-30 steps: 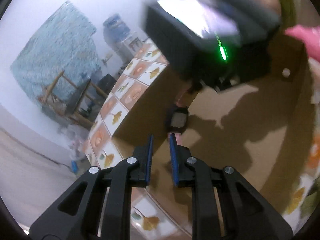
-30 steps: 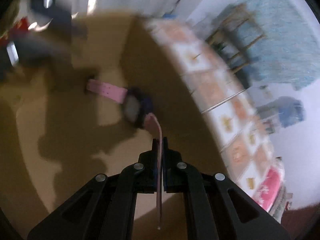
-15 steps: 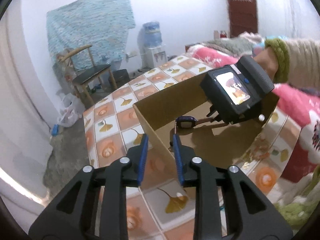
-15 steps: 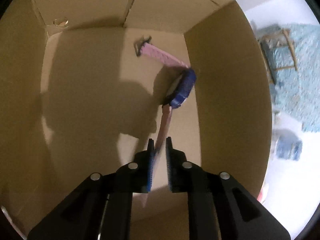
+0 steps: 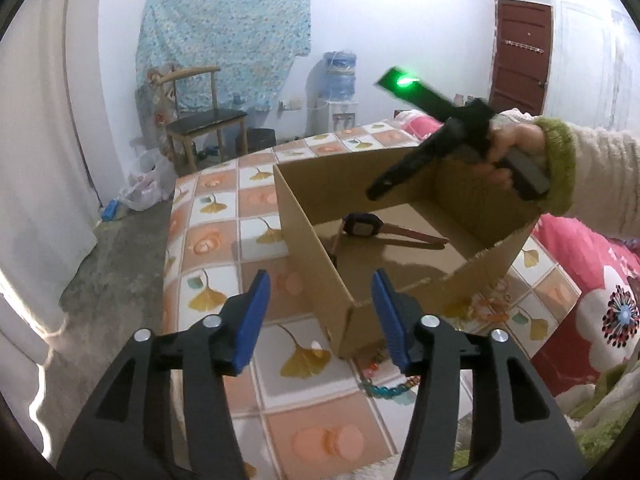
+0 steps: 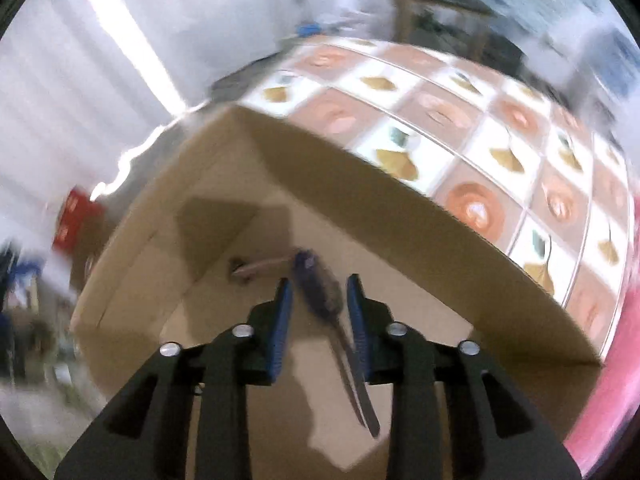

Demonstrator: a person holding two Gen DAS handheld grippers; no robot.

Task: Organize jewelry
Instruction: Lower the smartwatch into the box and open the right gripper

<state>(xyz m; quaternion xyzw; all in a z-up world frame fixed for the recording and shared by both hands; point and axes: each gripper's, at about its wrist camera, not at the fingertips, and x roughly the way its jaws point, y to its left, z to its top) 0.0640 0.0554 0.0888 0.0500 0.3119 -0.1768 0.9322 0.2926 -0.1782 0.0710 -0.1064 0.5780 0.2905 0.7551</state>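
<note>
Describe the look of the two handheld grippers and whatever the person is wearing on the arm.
The left gripper and the right gripper match: black angular frames with triangular cut-outs, silver bolt heads, and flat ribbed blue pads on two fingers. Seen from the left wrist, the right gripper's body carries a black bar with a green light. The sleeve is cream knit with a fuzzy green cuff.

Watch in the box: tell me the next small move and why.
Probably bring the left gripper down to the beads on the tablecloth beside the cardboard box. The watch already lies inside the box, the right gripper stands open above it and pinches nothing, and the left gripper's jaws are opening with nothing between them, close over the beads.
</note>
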